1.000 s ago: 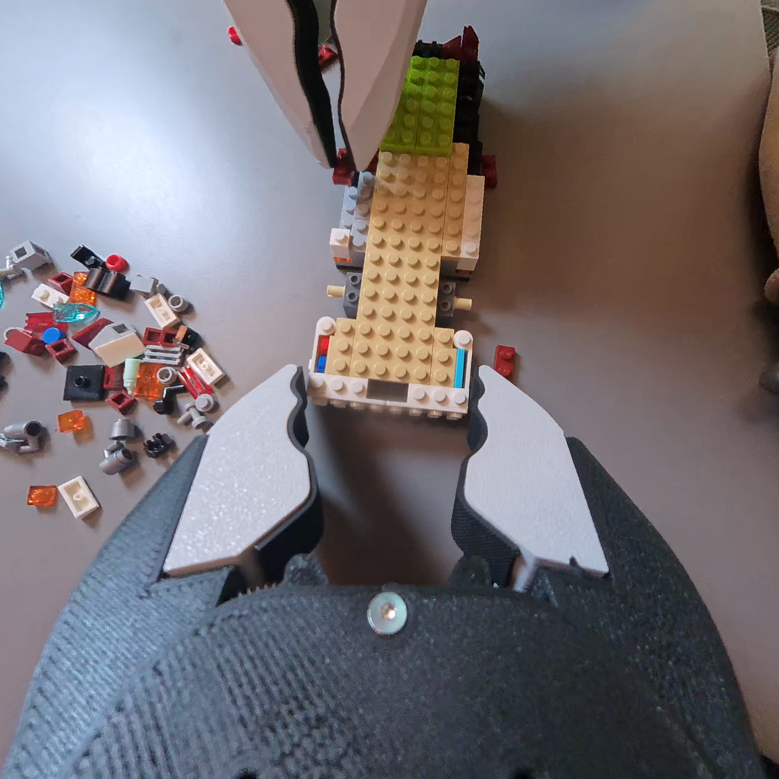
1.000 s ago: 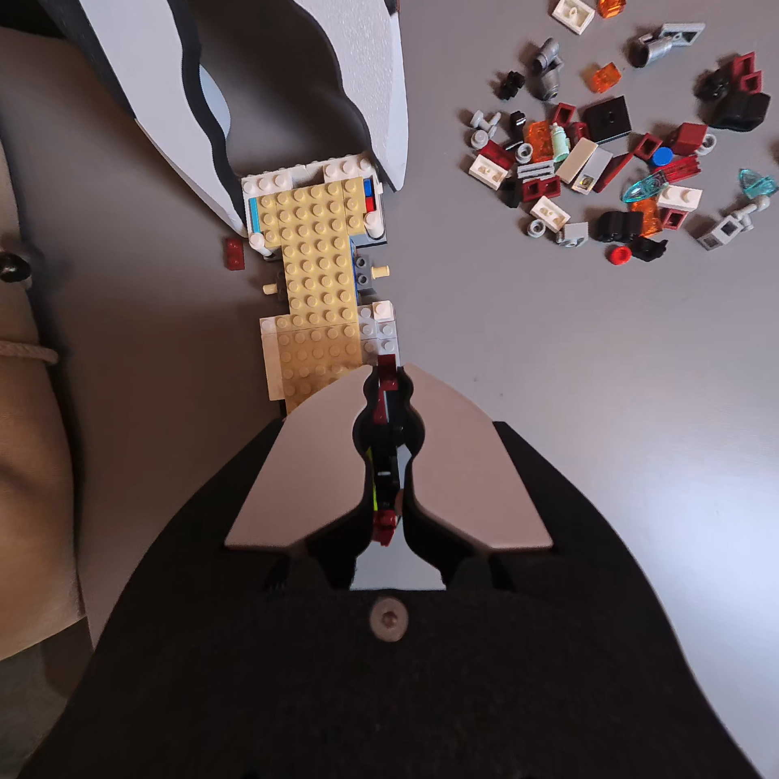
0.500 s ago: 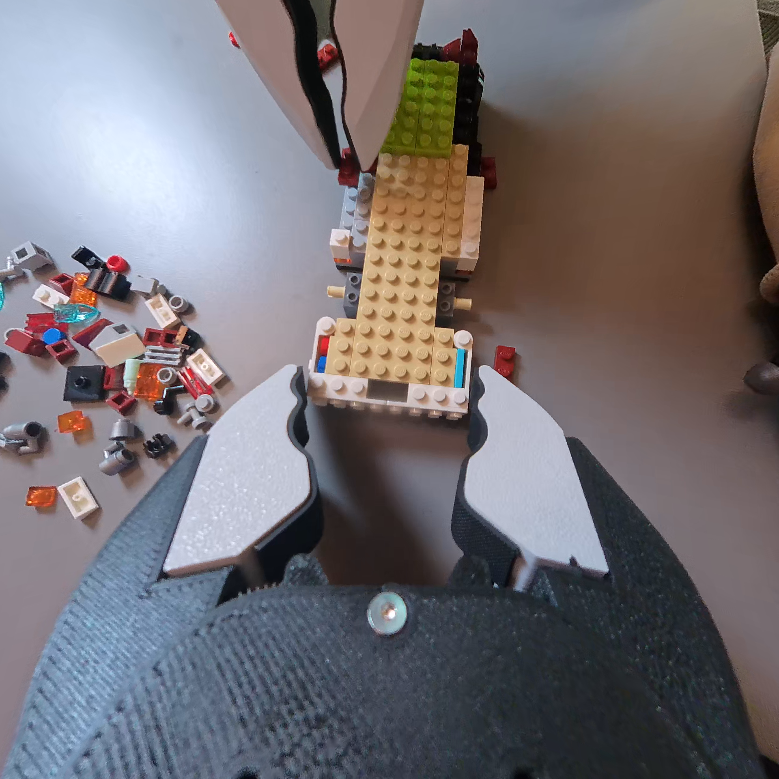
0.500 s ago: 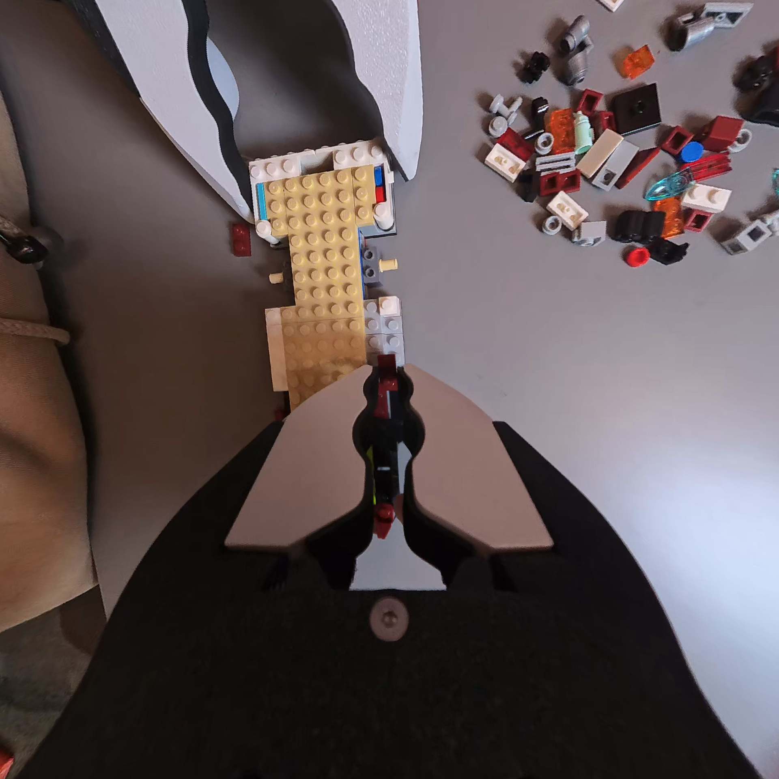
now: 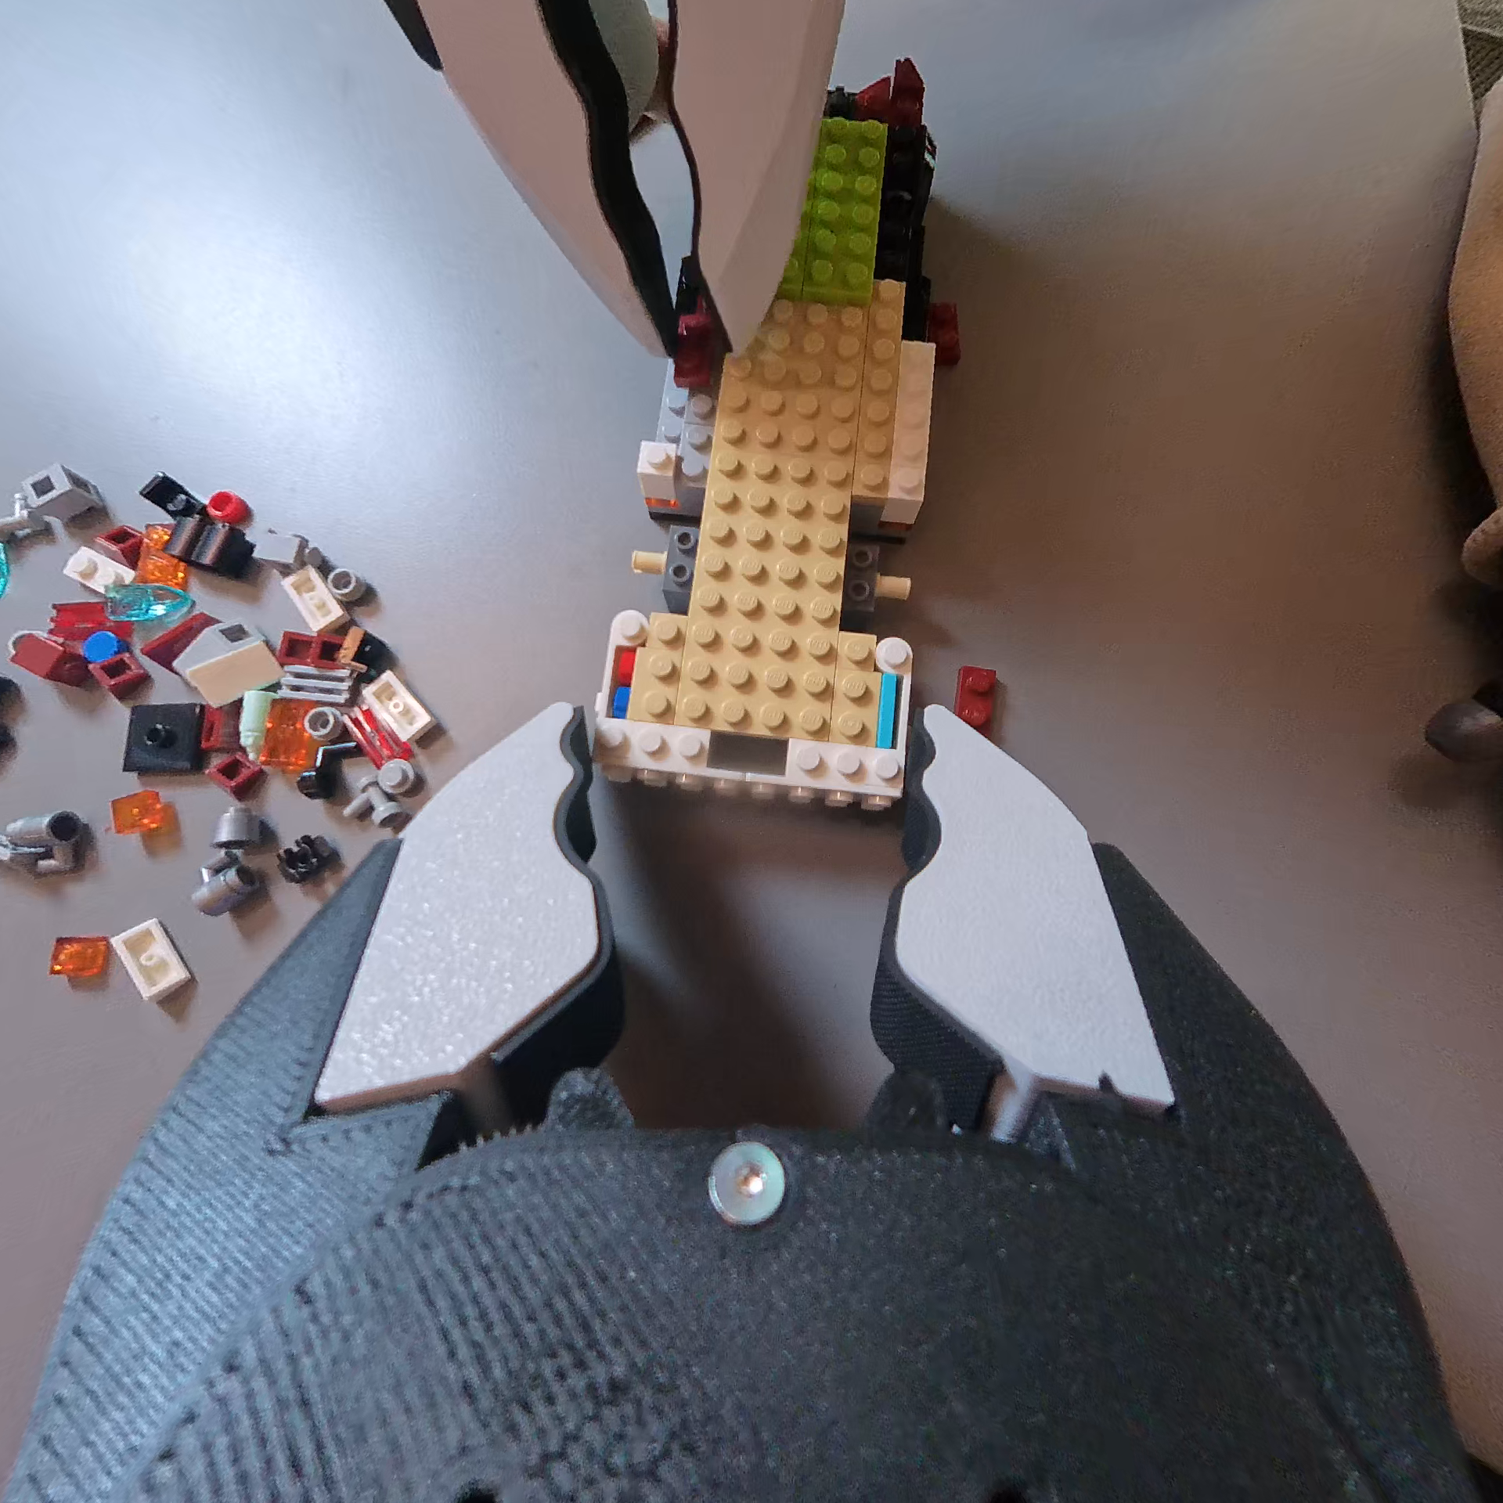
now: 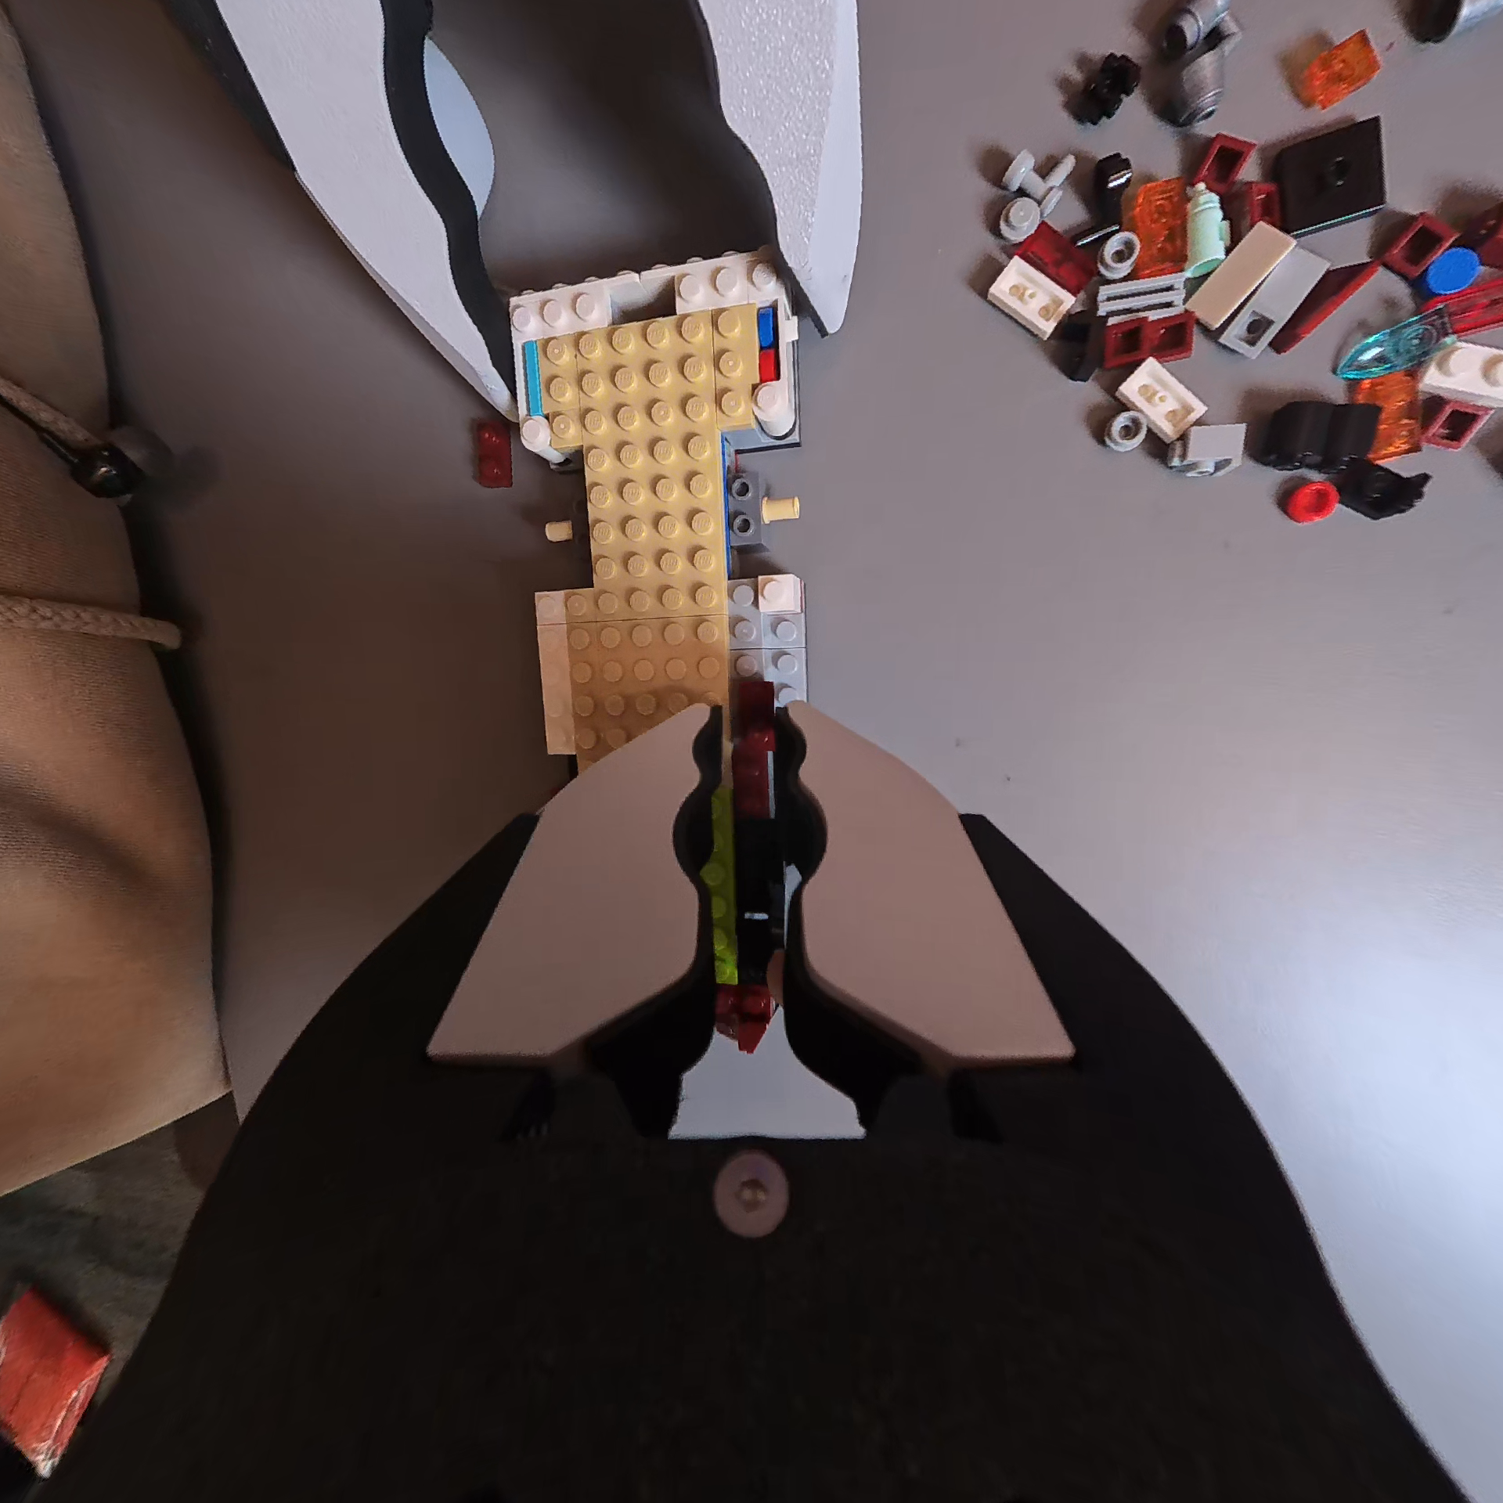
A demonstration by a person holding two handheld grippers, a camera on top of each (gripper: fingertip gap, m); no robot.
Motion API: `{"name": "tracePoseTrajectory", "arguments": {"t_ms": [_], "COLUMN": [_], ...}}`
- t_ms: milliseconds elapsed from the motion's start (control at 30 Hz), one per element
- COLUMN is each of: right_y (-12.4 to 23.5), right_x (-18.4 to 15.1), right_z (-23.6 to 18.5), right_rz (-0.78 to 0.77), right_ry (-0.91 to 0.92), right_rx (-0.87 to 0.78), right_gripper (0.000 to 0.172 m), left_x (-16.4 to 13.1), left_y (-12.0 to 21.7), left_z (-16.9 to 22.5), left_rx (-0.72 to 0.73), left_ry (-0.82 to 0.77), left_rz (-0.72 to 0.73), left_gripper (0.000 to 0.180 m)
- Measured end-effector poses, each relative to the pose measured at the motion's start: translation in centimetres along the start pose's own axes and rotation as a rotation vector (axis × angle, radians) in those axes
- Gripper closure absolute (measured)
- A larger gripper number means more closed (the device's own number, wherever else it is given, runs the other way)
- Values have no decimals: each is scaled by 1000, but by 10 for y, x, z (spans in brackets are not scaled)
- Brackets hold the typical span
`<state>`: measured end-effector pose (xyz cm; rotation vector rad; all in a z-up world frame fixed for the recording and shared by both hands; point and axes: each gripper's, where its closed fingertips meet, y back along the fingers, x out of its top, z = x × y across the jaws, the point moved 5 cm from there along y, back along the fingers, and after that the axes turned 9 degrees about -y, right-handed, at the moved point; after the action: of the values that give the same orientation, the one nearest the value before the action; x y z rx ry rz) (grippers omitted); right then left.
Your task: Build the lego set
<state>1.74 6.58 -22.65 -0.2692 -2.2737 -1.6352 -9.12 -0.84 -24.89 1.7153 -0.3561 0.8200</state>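
Grey table (image 5: 1139, 244) bears one brick model (image 5: 781, 569), perhaps forty loose pieces (image 5: 203, 691).

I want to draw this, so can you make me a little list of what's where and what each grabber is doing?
Surface: grey table
Build: long tan brick model, lime green at one end
Left gripper: clamped across the model's white end
Right gripper: fingers narrowly apart around a dark red piece on the model
Loose pieces: small pile beside the model
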Motion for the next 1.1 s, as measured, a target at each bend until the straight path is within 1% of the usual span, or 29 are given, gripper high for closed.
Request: {"name": "tracePoseTrajectory", "arguments": {"t_ms": [167,333,533,733,1000,1100], "right_y": [0,0,9,22,36,34], "right_x": [-1,-2,-5,-12,-13,-10], "right_z": [-1,-3,-4,-1,12,14], "right_rz": [-24,-47,-21,6,85,95], "right_ry": [10,33,65,64,46,51], "right_rx": [29,50,79,90,45,35], "right_gripper": [159,152,147,147,168,171], "left_x": [0,0,0,0,-1,-1], "left_y": [0,0,0,0,1,1], "left_z": [0,0,0,0,-1,-2], "left_rx": [0,0,0,-2,-1,7], "left_ry": [1,1,1,2,-7,-25], "left_rz": [0,0,1,2,4,4], "left_gripper": [105,106,106,106,106,106]}}
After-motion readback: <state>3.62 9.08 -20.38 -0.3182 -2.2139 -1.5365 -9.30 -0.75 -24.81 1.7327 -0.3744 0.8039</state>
